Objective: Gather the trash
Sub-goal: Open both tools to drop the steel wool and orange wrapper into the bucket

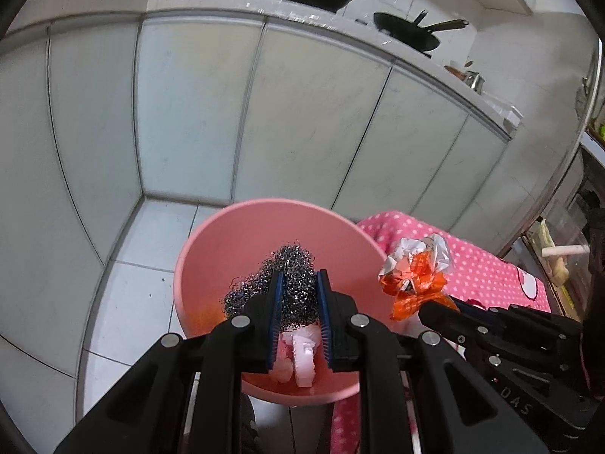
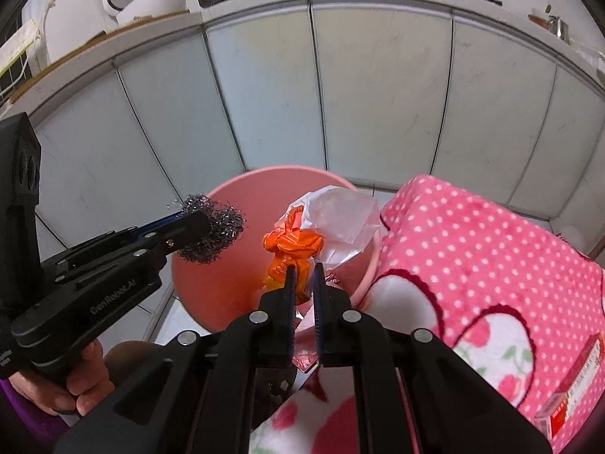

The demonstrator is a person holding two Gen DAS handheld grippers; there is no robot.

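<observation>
Both claws hang over the pink bin [image 1: 211, 249] on the tiled floor [image 1: 140, 302], just beside the edge of the desk under its pink polka-dot cloth [image 2: 491, 249]. The left claw [image 1: 298, 278] is pinching a wad of steel wool [image 1: 287, 265], pads pressed into it, right above the bin's mouth. The right claw [image 2: 304, 270] is nearly pressed together, gripping a crumpled orange wrapper [image 2: 293, 246] with clear plastic [image 2: 340, 219] bunched behind it, at the bin's rim nearest the desk. Down inside the bin lie white and pink scraps [image 1: 302, 355]. A hand [image 2: 81, 378] grips the left claw's handle.
</observation>
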